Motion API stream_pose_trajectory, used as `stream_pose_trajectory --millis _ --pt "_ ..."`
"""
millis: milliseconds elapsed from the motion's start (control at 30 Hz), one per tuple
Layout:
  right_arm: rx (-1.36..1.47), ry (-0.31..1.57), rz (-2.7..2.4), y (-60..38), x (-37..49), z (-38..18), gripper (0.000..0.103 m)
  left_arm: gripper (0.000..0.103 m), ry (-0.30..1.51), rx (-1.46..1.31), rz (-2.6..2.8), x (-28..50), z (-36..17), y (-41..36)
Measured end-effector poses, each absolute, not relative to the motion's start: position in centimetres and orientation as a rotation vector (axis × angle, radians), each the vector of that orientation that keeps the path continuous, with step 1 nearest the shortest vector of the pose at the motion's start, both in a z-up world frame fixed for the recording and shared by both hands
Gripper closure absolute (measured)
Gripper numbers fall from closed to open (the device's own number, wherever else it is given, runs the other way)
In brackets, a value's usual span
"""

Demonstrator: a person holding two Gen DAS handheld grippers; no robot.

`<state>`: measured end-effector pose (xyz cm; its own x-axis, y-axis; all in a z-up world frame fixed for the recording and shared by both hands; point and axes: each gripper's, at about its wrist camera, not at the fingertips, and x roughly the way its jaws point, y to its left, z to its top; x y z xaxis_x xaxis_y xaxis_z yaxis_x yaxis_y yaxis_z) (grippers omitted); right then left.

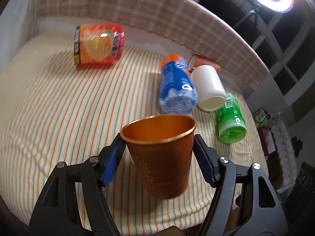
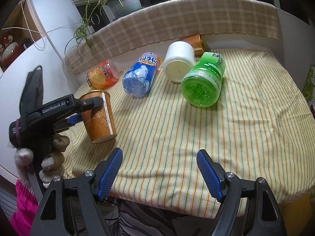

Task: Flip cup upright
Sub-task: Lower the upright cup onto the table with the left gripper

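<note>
An orange paper cup (image 1: pixel 163 157) with gold print stands almost upright, mouth up and slightly tilted, on the striped cloth. My left gripper (image 1: pixel 159 143) is shut on the cup just below its rim, one blue pad on each side. In the right wrist view the same cup (image 2: pixel 99 118) sits at the left with the left gripper (image 2: pixel 86 108) clamped on it, its base touching or just above the cloth. My right gripper (image 2: pixel 159 167) is open and empty over the table's front edge, to the right of the cup.
Lying on the striped cloth (image 2: pixel 246 127) behind the cup: an orange bottle (image 1: pixel 98 44), a blue bottle (image 1: pixel 177 84), a white cup (image 1: pixel 208 87), a green bottle (image 1: pixel 230 122) and another orange cup (image 1: pixel 204 63). A checked cushion wall (image 2: pixel 187 17) bounds the back.
</note>
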<state>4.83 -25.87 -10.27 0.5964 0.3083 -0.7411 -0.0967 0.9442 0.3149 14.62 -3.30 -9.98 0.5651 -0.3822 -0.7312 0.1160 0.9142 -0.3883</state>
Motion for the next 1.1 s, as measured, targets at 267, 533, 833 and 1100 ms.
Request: stream_pose_trajectory --millis 267,533,833,1100 --pt "0.253 0.908 0.224 -26.1 4.7 -10.6 0.023 0.033 0.868 -0.210 -0.310 13.8 -8.7 -5.5" --pt "0.251 0.903 0.208 -26.3 4.5 -10.6 0.023 0.033 0.833 -0.147 -0.306 13.7 -8.3 -6.9" --pt "0.246 0.904 0.199 -26.5 4.5 -10.6 0.023 0.033 0.781 -0.051 -0.285 13.4 -8.2 -8.3" --pt "0.248 0.906 0.197 -26.6 4.5 -10.7 0.023 0.033 0.777 0.012 -0.297 13.1 -8.9 -9.0"
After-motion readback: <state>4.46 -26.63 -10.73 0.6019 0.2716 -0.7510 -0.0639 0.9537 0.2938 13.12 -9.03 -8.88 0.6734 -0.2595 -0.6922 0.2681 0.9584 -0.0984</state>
